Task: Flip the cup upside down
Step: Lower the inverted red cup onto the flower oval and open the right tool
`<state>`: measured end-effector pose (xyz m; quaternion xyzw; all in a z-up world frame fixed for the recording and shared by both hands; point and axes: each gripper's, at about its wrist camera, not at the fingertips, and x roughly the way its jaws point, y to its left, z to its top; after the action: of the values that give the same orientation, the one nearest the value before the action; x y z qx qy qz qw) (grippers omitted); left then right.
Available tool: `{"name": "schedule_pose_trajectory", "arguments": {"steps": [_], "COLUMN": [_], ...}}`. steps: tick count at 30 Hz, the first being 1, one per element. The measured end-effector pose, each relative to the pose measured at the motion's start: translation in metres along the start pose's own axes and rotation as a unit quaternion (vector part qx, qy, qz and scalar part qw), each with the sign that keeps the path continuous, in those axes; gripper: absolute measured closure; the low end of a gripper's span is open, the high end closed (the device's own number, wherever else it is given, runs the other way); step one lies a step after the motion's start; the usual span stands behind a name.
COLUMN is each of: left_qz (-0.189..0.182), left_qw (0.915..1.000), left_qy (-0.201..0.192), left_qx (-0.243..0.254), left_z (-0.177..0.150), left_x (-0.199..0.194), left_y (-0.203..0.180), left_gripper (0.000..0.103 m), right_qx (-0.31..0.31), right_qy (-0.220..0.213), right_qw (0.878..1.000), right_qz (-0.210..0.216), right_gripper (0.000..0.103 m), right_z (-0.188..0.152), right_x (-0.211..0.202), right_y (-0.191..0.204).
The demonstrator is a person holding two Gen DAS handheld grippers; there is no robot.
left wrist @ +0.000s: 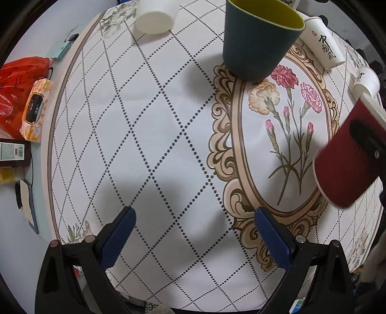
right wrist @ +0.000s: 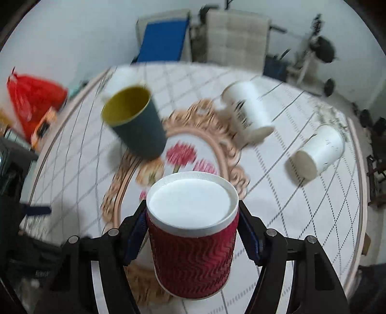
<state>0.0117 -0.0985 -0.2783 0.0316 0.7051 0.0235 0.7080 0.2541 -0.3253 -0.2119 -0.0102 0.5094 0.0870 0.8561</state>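
A red ribbed paper cup [right wrist: 193,253] is clamped between the blue pads of my right gripper [right wrist: 193,231], held above the table with its white base facing up and toward the camera. It also shows at the right edge of the left wrist view [left wrist: 347,159], tilted, in the air. My left gripper [left wrist: 193,236] is open and empty, low over the tablecloth near the front edge. A dark green cup with a yellow inside [left wrist: 258,41] stands upright on the table, also in the right wrist view [right wrist: 135,120].
Two white paper cups [right wrist: 251,111] [right wrist: 316,152] lie on their sides at the right. Another white cup [left wrist: 154,17] stands at the far side. The round table has a flowered cloth [left wrist: 144,120]. A red bag [left wrist: 19,89] and a wipes pack [left wrist: 36,108] sit off to the left.
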Motion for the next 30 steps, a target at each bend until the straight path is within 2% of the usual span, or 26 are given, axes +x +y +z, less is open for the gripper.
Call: {"name": "schedule_pose_trajectory", "arguments": {"steps": [2, 5, 9, 15, 23, 30], "left_qz": [0.003, 0.006, 0.009, 0.007, 0.002, -0.009], "left_qw": [1.0000, 0.9999, 0.9998, 0.9997, 0.9992, 0.9953], "left_qy": [0.003, 0.004, 0.005, 0.002, -0.025, -0.080], "left_qx": [0.004, 0.010, 0.017, 0.022, 0.032, 0.055], "left_z": [0.003, 0.003, 0.002, -0.004, -0.007, -0.019], "left_x": [0.002, 0.005, 0.006, 0.005, -0.016, -0.062], "left_y": [-0.004, -0.011, -0.016, -0.022, -0.026, -0.026], "left_gripper": [0.002, 0.002, 0.002, 0.002, 0.002, 0.002], "right_qx": [0.012, 0.019, 0.009, 0.018, 0.055, 0.144], "right_qy": [-0.036, -0.068, -0.084, -0.060, -0.025, -0.008], "right_qw": [0.999, 0.997, 0.996, 0.998, 0.998, 0.987], "right_qz": [-0.009, -0.019, -0.025, -0.019, -0.020, -0.074], "right_gripper": [0.032, 0.032, 0.032, 0.031, 0.005, 0.004], "right_z": [-0.006, -0.016, -0.029, -0.043, -0.048, -0.050], "right_x": [0.000, -0.004, -0.007, -0.009, -0.013, -0.059], "right_y": [-0.001, -0.003, 0.001, -0.003, -0.006, -0.017]}}
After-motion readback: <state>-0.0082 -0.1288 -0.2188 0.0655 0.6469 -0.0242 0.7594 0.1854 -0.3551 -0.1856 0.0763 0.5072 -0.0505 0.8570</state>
